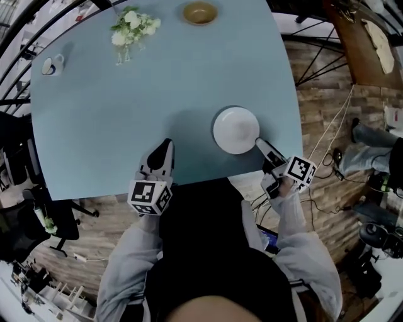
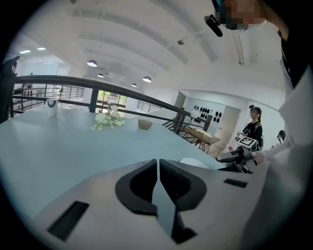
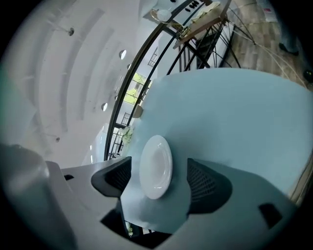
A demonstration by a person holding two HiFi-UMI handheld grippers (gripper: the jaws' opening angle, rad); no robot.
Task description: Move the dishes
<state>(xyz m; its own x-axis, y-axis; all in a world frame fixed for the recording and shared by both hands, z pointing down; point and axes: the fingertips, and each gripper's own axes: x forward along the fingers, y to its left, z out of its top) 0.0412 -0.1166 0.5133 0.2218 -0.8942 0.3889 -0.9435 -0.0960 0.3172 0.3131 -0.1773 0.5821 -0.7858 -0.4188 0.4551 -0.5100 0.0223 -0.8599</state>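
Observation:
A white plate [image 1: 235, 130] lies near the front right edge of the light blue table [image 1: 107, 132]. My right gripper [image 1: 259, 144] is open at the plate's near right rim. In the right gripper view the plate [image 3: 156, 166] shows just ahead between the spread jaws of that gripper [image 3: 157, 180], which hold nothing. My left gripper [image 1: 165, 146] rests over the table's front edge, left of the plate. Its jaws [image 2: 158, 168] are shut with nothing between them. A brown bowl [image 1: 199, 12] sits at the far edge.
A small vase of white flowers [image 1: 134, 28] stands at the far left, and a white mug [image 1: 52, 64] by the left edge. A black railing [image 2: 98, 85] runs behind the table. Cables [image 1: 327, 141] lie on the wood floor at right. A person [image 2: 253, 128] stands in the background.

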